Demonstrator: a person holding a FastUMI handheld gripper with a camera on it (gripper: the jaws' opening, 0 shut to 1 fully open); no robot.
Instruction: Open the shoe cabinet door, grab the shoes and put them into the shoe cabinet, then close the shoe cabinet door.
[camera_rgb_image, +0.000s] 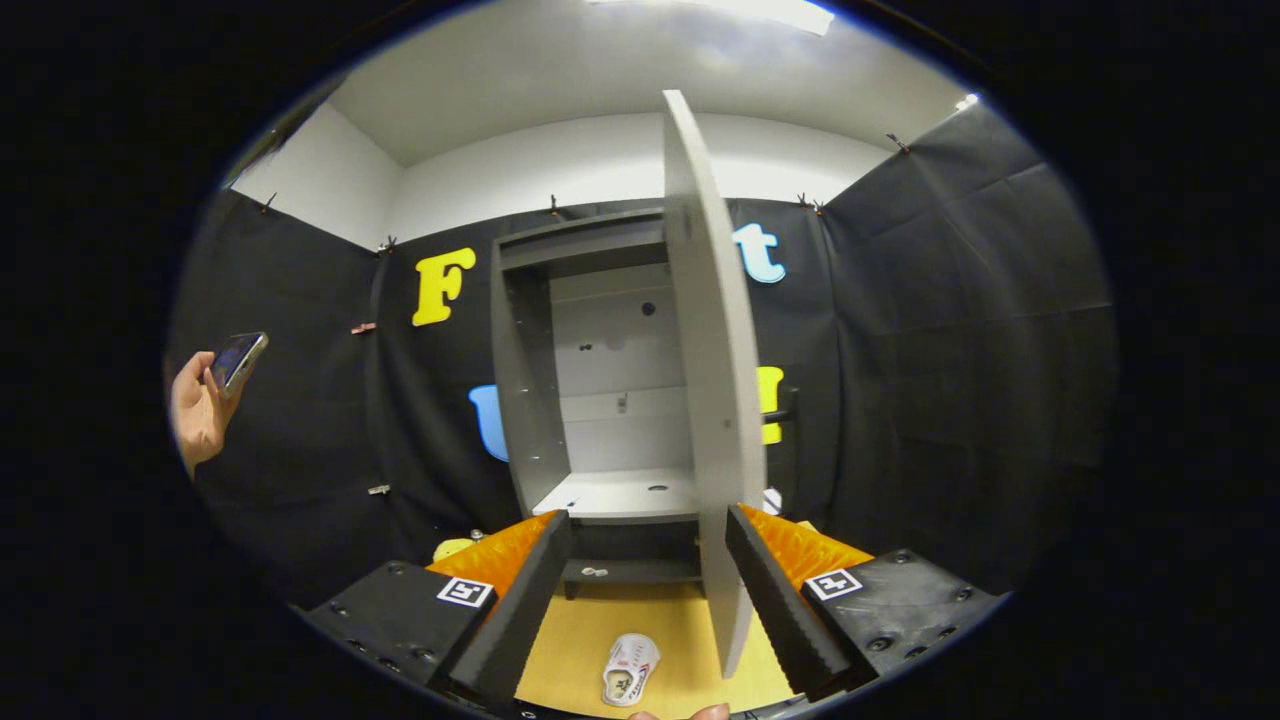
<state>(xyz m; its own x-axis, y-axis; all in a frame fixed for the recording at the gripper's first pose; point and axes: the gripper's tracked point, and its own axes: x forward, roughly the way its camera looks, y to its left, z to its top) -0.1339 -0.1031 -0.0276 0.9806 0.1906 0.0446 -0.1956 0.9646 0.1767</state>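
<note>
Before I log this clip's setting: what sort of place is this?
Likely a staged recording booth: black cloth wall, a lone shoe cabinet with its door open, a shoe on the floor. The gripper is open.

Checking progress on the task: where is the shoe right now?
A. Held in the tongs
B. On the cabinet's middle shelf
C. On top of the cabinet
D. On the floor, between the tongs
D: the shoe lies on the floor between the open tongs, in front of the cabinet with its door open.

Tongs (648, 530) level, fingers wide apart

Shoe (630, 668) before cabinet (600, 400); between jaws
</note>
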